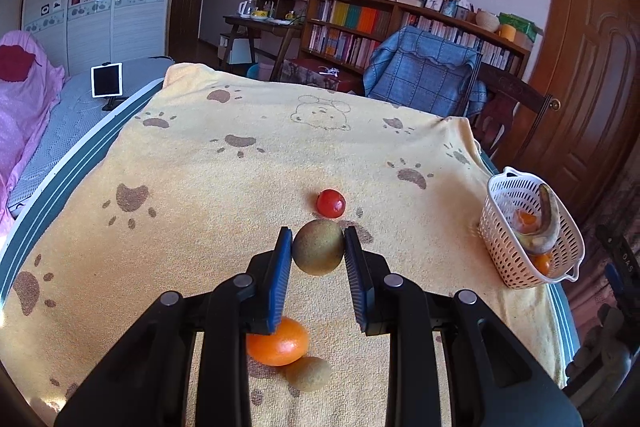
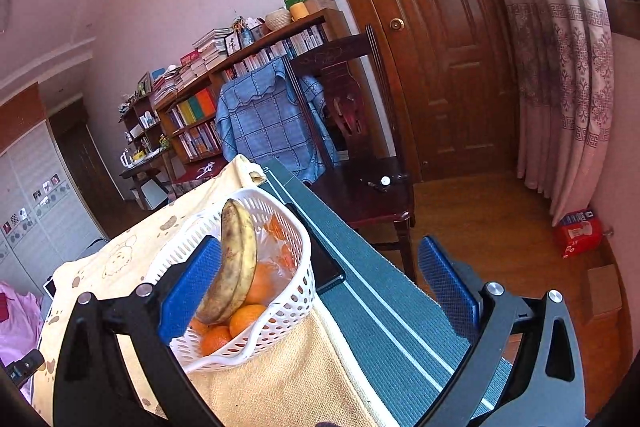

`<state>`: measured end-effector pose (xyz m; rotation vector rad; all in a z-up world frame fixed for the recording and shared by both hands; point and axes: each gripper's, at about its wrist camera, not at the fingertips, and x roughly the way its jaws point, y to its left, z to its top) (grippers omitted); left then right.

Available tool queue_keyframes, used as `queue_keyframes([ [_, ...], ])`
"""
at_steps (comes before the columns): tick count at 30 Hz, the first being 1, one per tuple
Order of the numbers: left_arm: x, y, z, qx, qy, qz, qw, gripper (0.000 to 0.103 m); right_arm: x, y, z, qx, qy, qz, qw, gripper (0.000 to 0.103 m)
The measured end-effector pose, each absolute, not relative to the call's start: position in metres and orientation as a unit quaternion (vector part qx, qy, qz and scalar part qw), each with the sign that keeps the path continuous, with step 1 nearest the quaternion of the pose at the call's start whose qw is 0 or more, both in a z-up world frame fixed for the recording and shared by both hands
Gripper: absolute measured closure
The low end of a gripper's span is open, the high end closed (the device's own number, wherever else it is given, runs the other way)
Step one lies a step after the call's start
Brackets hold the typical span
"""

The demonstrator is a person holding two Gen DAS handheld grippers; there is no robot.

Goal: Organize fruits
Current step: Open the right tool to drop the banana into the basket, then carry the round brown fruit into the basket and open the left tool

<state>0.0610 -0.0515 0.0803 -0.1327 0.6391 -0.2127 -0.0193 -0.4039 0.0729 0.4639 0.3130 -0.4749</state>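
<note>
With its blue pads pinching a kiwi (image 1: 318, 247) just above the yellow towel (image 1: 200, 187), the left tool (image 1: 318, 247) is clamped tight; the right tool (image 2: 320, 291) hangs spread wide, one pad inside the white basket (image 2: 288, 311) beside a banana (image 2: 236, 259).

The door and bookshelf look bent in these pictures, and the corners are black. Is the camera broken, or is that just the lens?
Just the lens. Left wrist view: the door bows, corners go black, yet the kiwi between the left gripper pads is sharp, with daylight glare on the tomato. Right wrist view: the same bowing; the banana in the basket is crisp, the room tinted pink.
</note>
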Motion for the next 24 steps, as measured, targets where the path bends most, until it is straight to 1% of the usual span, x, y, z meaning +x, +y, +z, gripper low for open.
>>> queue_keyframes([
  [13,0.084,-0.164,0.099,-0.033,0.322,-0.215,0.922,0.076,-0.025,-0.412,0.063,0.257,0.145,-0.241,0.925,0.003],
  [17,0.089,-0.195,0.095,-0.028,0.332,-0.241,0.911,0.076,-0.027,-0.410,0.064,0.256,0.138,-0.241,0.926,0.003],
  [24,0.090,-0.237,0.080,-0.015,0.351,-0.280,0.893,0.076,-0.025,-0.413,0.060,0.266,0.149,-0.239,0.922,0.003],
])
